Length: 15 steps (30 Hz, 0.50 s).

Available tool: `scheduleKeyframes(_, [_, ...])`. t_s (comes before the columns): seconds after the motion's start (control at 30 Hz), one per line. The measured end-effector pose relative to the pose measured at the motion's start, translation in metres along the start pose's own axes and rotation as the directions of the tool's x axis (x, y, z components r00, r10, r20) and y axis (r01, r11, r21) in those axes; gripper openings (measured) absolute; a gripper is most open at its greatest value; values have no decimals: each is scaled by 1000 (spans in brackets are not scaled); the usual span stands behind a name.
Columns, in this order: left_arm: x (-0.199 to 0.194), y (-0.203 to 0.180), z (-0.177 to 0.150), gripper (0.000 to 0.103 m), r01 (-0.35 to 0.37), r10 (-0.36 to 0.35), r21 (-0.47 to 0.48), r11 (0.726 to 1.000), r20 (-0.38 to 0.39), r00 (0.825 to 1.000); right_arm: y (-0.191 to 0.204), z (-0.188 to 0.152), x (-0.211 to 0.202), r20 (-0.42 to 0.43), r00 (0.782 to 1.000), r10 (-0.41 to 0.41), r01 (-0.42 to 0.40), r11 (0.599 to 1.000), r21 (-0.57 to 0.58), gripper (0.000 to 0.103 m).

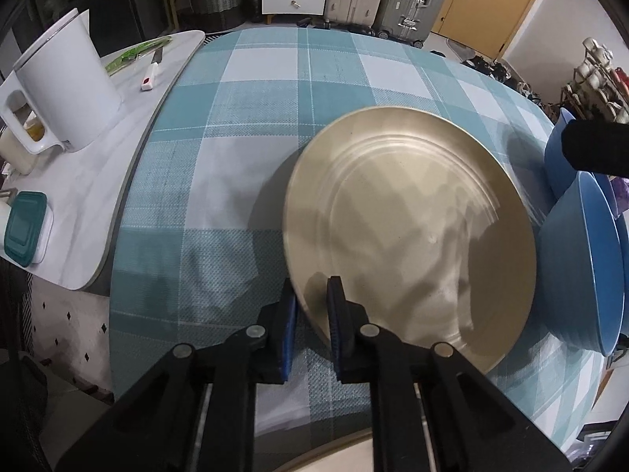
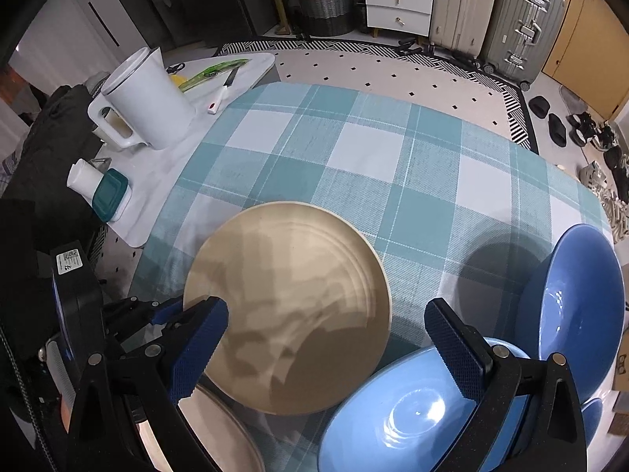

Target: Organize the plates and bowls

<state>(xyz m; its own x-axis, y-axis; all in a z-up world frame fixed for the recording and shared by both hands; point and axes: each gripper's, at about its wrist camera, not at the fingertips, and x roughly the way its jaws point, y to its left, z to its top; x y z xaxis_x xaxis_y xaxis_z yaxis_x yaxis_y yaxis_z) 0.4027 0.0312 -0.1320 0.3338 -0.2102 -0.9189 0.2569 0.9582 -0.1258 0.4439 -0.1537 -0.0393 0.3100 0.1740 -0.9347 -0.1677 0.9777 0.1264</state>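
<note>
Left gripper [image 1: 312, 295] clamped on tilted beige plate [image 1: 409, 232] rim, right gripper [image 2: 326, 338] spread apart above blue bowl [image 2: 397, 413]

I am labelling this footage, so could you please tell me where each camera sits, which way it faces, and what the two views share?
Left wrist: rides on the left tool, looking forward and down along its fingers, which pinch the near rim of the beige plate; only the black tool frame shows.
Right wrist: rides on the right tool, open above the blue bowls, facing across the checked tablecloth; the left tool appears at lower left.
Shared: the beige plate, blue bowls, tablecloth, white jug, and suitcases.
</note>
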Motion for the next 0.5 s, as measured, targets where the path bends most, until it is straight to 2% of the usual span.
scheduleKeyframes(0.17, [-2,4,-3,14,-20,20,9,1000,4,1000,2,-1,-1,1,1000,31,-31,1000,2,102])
scheduleKeyframes(0.3, [-5,15,-3,14,-83,83,9,996,8,997,9,-1,-6,17,999,42,-41,999,-14,102])
scheduleKeyframes(0.5, [-8,34,-7,14,-97,97,-21,995,7,995,21,-3,-5,5,998,57,-57,998,-25,102])
